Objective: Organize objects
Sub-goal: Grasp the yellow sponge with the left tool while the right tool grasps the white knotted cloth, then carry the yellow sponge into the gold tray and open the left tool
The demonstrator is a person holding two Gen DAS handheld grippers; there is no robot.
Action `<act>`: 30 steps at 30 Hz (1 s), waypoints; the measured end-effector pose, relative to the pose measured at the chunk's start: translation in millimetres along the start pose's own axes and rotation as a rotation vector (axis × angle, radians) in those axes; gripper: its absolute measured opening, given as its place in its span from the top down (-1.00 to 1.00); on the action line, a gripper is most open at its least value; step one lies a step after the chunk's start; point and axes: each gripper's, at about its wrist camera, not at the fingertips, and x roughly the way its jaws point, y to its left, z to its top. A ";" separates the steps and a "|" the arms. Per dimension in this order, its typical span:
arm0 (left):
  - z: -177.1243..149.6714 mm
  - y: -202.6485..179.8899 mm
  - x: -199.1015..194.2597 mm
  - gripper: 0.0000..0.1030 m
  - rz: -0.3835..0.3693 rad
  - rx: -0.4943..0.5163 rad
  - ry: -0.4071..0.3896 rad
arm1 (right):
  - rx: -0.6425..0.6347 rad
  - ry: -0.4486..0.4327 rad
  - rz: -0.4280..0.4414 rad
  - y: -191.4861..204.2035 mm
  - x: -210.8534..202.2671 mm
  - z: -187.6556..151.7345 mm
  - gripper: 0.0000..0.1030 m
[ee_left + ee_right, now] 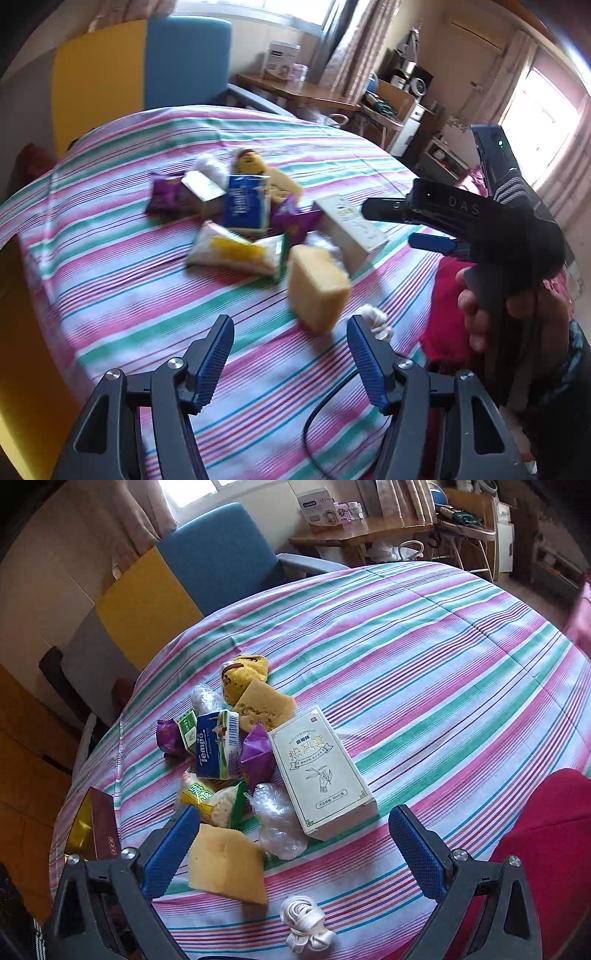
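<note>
Only the right wrist view shows the maroon box (99,825).

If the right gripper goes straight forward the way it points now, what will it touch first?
Probably the crumpled clear plastic wrap, which lies centred ahead of the open right gripper. The yellow sponge sits nearer but beside the left finger, so depth makes this uncertain.

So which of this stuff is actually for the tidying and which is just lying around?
For the job: yellow sponge, white carton, Tempo tissue pack, purple snack bag, white cord bundle.
Lying about: blue chair, wooden desk, red cushion.
</note>
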 end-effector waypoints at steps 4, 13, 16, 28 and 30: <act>12.1 -14.2 33.3 -0.23 -0.032 0.030 0.050 | 0.024 -0.013 0.039 -6.4 -3.6 -0.3 -1.00; 21.7 -17.8 86.6 -0.07 0.005 0.002 0.112 | 0.069 -0.024 0.096 -16.6 -3.6 1.9 -1.00; 18.5 -12.5 89.8 0.19 -0.023 -0.014 0.118 | 0.070 -0.016 0.099 -17.1 -1.4 2.2 -1.00; -14.4 24.8 23.7 0.25 0.015 -0.087 0.010 | -0.074 0.115 0.012 7.4 22.2 -1.5 -0.60; -17.7 29.2 16.7 0.25 0.025 -0.096 0.004 | -0.101 0.166 -0.009 11.7 30.4 -3.1 -0.60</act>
